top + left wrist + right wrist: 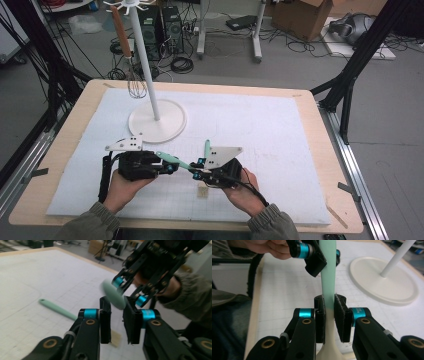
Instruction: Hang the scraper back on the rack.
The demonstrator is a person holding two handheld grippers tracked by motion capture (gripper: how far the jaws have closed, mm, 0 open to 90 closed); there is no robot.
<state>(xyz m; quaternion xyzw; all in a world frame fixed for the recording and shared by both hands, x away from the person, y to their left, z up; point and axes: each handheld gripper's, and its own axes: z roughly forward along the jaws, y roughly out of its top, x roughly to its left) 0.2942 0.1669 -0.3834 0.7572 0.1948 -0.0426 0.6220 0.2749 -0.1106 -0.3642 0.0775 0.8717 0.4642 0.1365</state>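
While both grippers meet, mint spatula [328, 277] between right fingers [340, 315] (gripped), left fingers [131, 322] beside it.

The mint-green spatula [328, 270] looks like smooth, matt silicone. Beside it, the stand's round base [170, 125] is matt white. The counter [75, 120] shows pale wood edges (under a white gridded mat [260, 125]).
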